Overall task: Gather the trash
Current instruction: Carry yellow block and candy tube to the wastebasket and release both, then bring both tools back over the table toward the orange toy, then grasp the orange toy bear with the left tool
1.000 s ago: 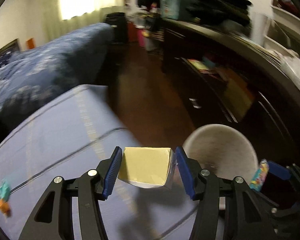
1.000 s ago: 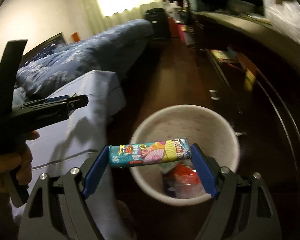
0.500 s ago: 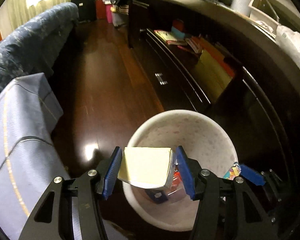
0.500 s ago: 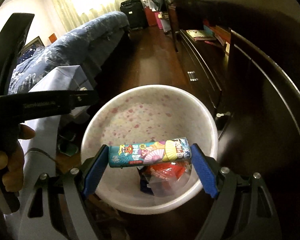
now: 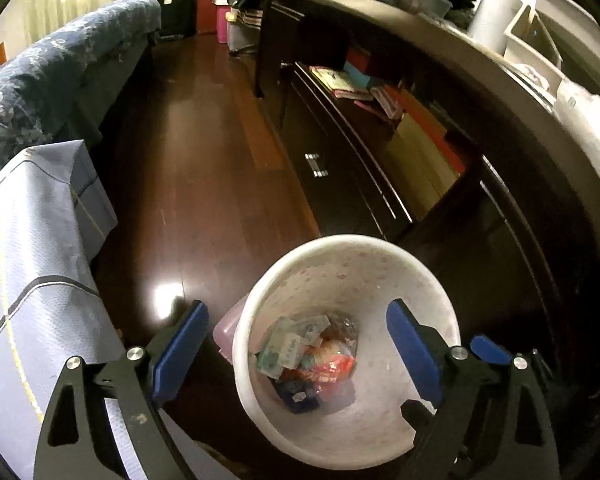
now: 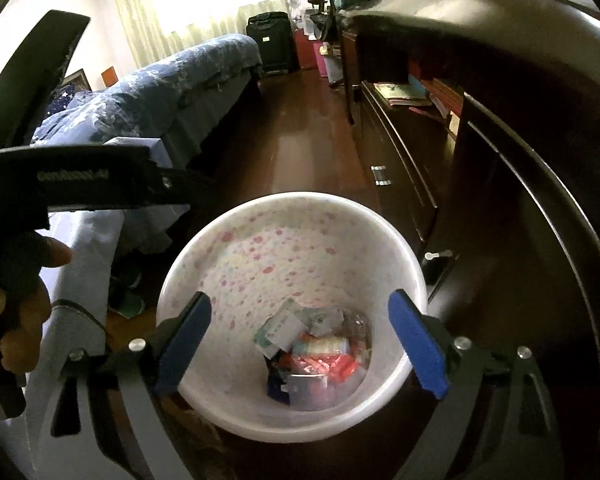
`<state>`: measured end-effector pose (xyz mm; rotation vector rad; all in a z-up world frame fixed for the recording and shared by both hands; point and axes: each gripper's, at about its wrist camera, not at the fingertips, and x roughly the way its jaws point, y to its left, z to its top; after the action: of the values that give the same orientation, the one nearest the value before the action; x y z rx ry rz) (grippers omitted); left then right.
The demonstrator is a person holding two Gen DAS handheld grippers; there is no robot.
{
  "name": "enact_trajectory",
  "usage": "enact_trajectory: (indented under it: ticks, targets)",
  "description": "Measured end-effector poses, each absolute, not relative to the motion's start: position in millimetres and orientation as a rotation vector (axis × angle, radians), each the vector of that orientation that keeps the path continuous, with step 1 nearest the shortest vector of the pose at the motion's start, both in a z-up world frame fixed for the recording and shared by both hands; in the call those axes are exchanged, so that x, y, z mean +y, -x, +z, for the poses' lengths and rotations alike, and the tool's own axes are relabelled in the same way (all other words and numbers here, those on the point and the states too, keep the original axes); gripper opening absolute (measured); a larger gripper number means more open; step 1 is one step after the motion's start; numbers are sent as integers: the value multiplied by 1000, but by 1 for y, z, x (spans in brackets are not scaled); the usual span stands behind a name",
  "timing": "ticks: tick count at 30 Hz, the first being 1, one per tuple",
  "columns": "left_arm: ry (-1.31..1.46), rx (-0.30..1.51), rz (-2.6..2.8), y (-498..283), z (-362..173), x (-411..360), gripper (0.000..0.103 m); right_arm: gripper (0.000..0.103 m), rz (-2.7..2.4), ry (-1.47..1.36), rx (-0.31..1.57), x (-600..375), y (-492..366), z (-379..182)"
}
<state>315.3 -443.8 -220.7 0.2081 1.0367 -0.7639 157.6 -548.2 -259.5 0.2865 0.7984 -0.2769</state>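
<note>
Left gripper [image 5: 296, 344] opening over white bin [image 5: 342, 246], nothing between blue pads. Right gripper [image 6: 300, 340] likewise spreading wide, holding nothing, hovering above same bin. Trash pile [image 5: 312, 354] lying at bin bottom: wrappers, small cartons, red packet. Bin standing on dark floor [image 5: 204, 160] beside dark cabinet [image 5: 340, 168]. Judging drop-off done; no further litter showing nearby.

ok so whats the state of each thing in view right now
left hand-held gripper: jaws opening, nothing between them, above the bin
right hand-held gripper: jaws opening, nothing between them, above the bin
waste bin: upright on the floor, no lid
trash: piled at the bin's bottom
cabinet drawer: shut
</note>
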Motion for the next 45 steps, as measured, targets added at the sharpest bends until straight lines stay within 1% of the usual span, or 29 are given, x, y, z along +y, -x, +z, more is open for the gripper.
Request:
enact_trajectory:
  ticks: [11,15,17,19,27,33,37,38,39,40,41,43,44,45]
  targets:
    - [-174,980,-707,-312,-198,-410,90,91,-263,-271,804,-533,-152,-245]
    - [-173,905,-638,-308,-180,-377,91,92,-236,-248,785,-516,-148,-230]
    - [-175,861,-592,-305,-170,-356,92,93,-209,-230,772,-501,-149,-219]
    - [-163,822,-541,-303,-159,-327,96,94,-175,-205,761,-483,-152,-208]
    - [-128,750,-313,-293,-143,-200,99,95,37,-58,743,-377,-169,-182]
    - [-107,760,-144,-292,-150,-110,99,95,176,53,748,-300,-180,-173]
    - [-90,821,-58,-309,-174,-66,99,95,245,100,753,-260,-188,-170]
    - [-75,842,-45,-314,-181,-57,98,95,258,110,754,-252,-189,-169]
    - [-59,855,-42,-317,-187,-51,96,95,269,122,755,-243,-192,-169]
    - [-34,878,-44,-323,-194,-46,90,95,276,130,756,-237,-194,-169]
    - [-16,894,-48,-325,-199,-41,88,95,286,141,758,-230,-196,-170]
    - [23,922,-63,-330,-208,-38,79,95,301,155,760,-220,-198,-170]
    - [23,915,-61,-329,-210,-38,79,95,308,163,761,-215,-200,-169]
    - [10,899,-56,-328,-209,-40,72,95,313,169,761,-213,-200,-170]
